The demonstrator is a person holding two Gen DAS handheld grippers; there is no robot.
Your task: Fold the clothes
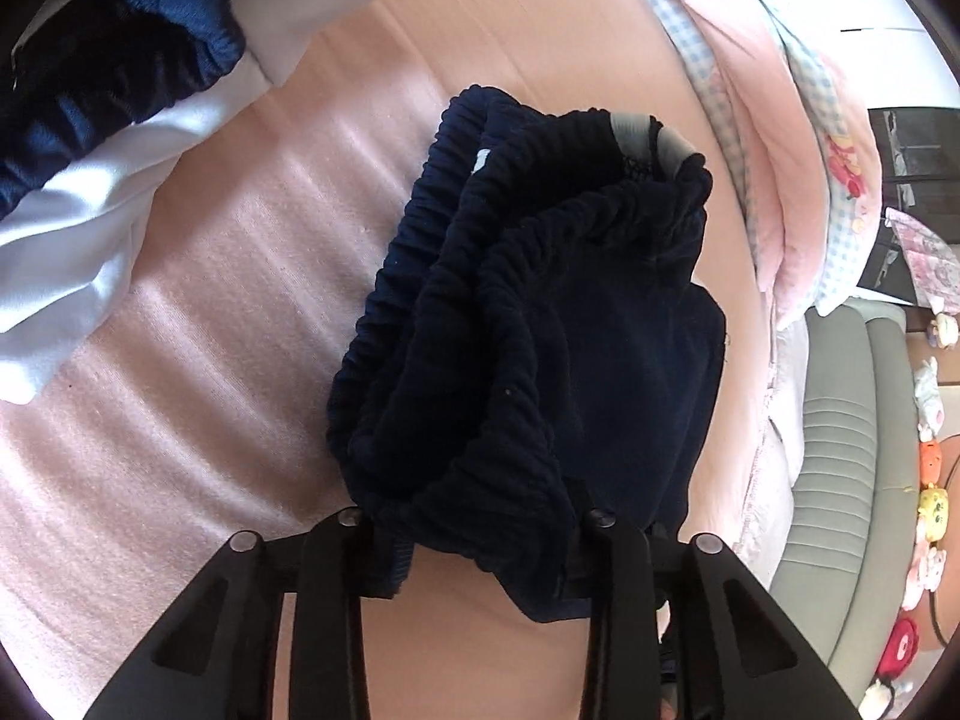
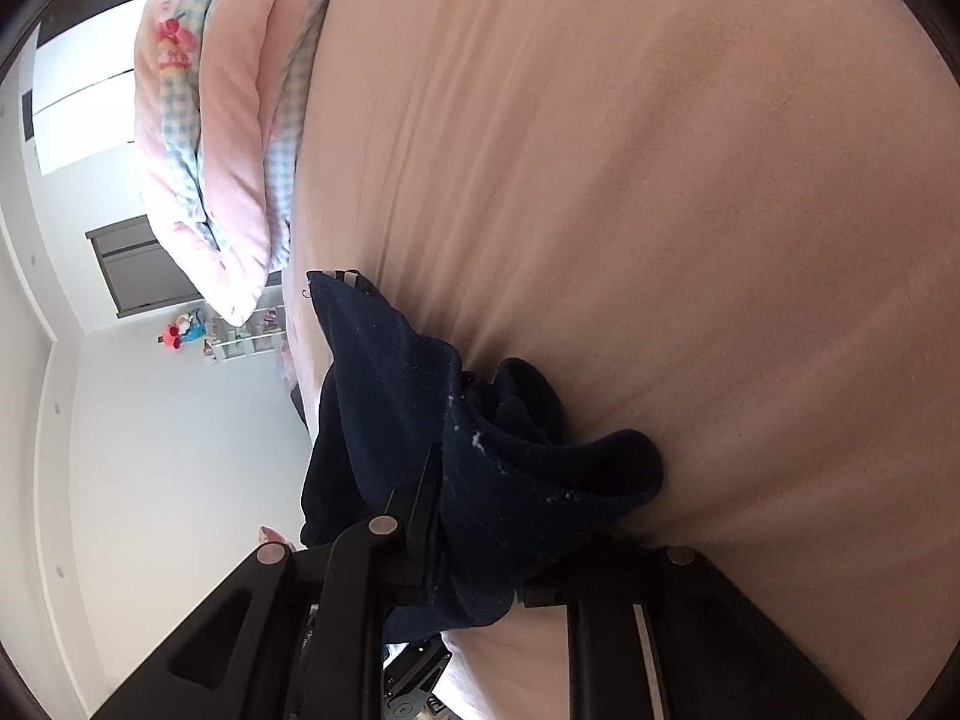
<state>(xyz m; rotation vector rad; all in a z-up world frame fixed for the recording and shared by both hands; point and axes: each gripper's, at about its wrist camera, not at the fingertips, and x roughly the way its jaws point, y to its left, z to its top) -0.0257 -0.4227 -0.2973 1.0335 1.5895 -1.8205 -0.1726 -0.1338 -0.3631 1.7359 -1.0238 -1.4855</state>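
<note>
Count: we see one navy garment [image 1: 540, 324] bunched on the pink bedsheet [image 1: 210, 276], both our grippers clamped on it, left gripper [image 1: 480, 540] and right gripper [image 2: 480, 546], plus one navy-and-white clothes pile [image 1: 108, 138] and one folded quilt [image 2: 204, 138].

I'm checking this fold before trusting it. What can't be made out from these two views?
- Left wrist view: left gripper fingertips, buried under the navy garment.
- Right wrist view: right gripper fingertips, wrapped in the same cloth.
- Left wrist view: white garment, cut off by the picture's edge.
</note>
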